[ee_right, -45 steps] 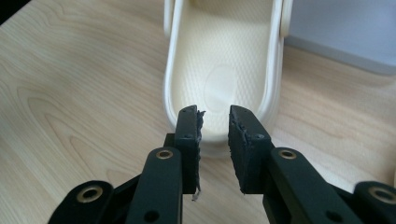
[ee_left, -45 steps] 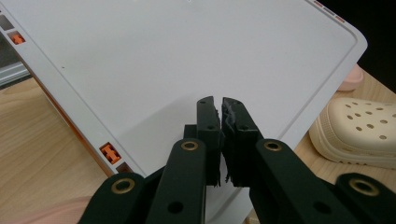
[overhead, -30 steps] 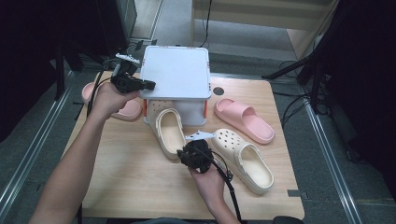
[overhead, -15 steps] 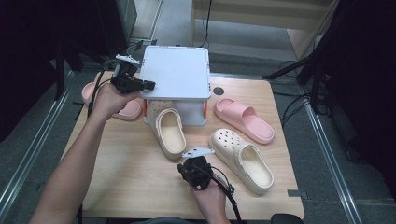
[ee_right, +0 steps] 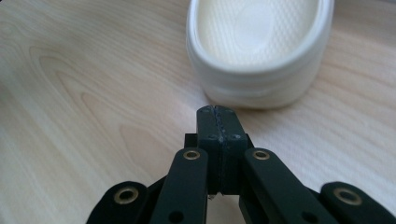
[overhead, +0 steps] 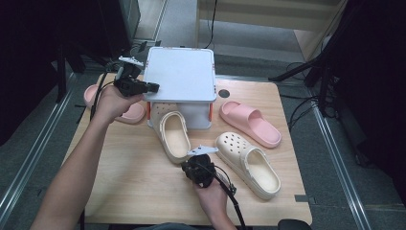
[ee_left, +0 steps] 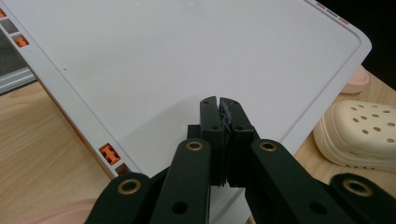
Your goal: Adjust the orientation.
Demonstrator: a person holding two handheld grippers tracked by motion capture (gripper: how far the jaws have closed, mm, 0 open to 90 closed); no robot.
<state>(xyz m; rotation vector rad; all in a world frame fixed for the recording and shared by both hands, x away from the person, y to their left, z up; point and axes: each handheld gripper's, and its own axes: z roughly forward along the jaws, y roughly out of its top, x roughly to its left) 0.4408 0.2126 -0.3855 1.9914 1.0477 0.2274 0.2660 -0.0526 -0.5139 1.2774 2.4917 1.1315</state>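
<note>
Left black two-jaw claw (overhead: 154, 87): brass-ringed pivots, grey three-cornered top plate, black cable. Right black two-jaw claw (ee_right: 218, 110): same build, ridged pads. Forearms bare, no sleeves.

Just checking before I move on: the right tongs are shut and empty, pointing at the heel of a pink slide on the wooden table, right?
Not quite. The right tongs are shut and empty, but they point at the heel of a cream clog, not a pink slide. The right gripper view shows it.

Even overhead light is brightening the surface (overhead: 134, 182) while surroundings are sinking into darkness; shadows are staying soft, and the near black jaws are blurring slightly.
</note>
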